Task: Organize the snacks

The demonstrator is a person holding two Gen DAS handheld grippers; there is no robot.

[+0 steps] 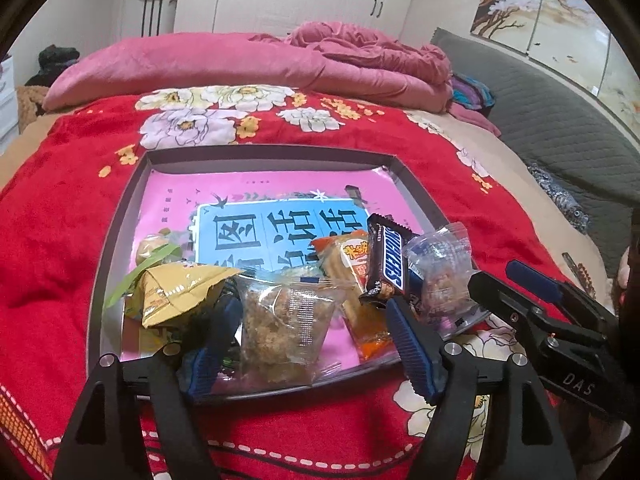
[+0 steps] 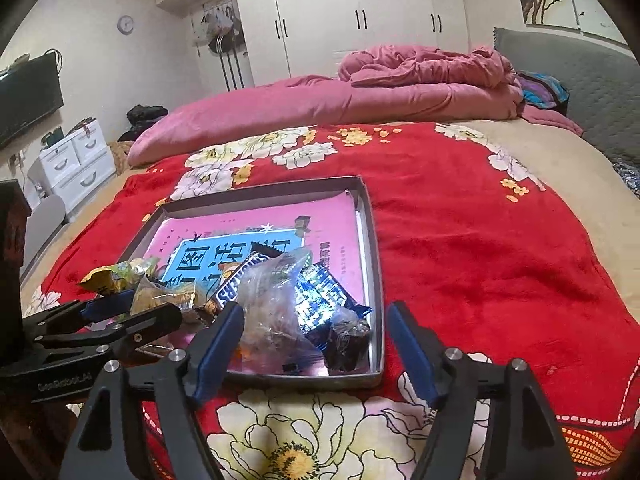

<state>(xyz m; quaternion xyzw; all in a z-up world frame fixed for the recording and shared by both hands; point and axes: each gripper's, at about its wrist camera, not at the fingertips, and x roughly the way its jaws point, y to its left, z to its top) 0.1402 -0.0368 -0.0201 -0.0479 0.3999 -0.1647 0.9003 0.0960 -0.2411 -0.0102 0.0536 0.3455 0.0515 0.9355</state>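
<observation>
Shallow grey tray [image 1: 120,216] lying on a red flowered blanket [image 1: 60,208] spread over a bed, with the snacks heaped at the tray's near end. The tray floor is lined with a pink printed sheet [image 1: 256,184].

Left wrist view: the left gripper [image 1: 312,344] stands over the near rim with its jaws well apart; a clear packet of crumbly brown pieces [image 1: 280,320] lies between the blue pads, which do not press on it. To the left sits a yellow packet [image 1: 180,292] with a green strip, touching the left finger. To the right an orange packet [image 1: 352,264] lies flat, and a Snickers bar [image 1: 386,260] leans across it against a clear bag of nuts [image 1: 440,276]. The right gripper [image 1: 520,280] comes in from the right edge, beside the clear bag.

Right wrist view: the right gripper [image 2: 316,340] hangs over the tray's near right corner, jaws wide and holding nothing. Between and just beyond the pads lie the clear bag [image 2: 272,312], a shiny blue wrapper [image 2: 320,292] and a small dark sweet [image 2: 348,340] in the corner. The right pad stands outside the tray wall, over the blanket. The left gripper [image 2: 108,308] enters from the left.

Surroundings: a rumpled pink quilt [image 2: 360,96] along the far side of the bed, a grey padded headboard [image 2: 580,80] at the right, white wardrobes [image 2: 360,12] behind, a white drawer unit [image 2: 76,164] and a wall clock [image 2: 126,24] at the left.
</observation>
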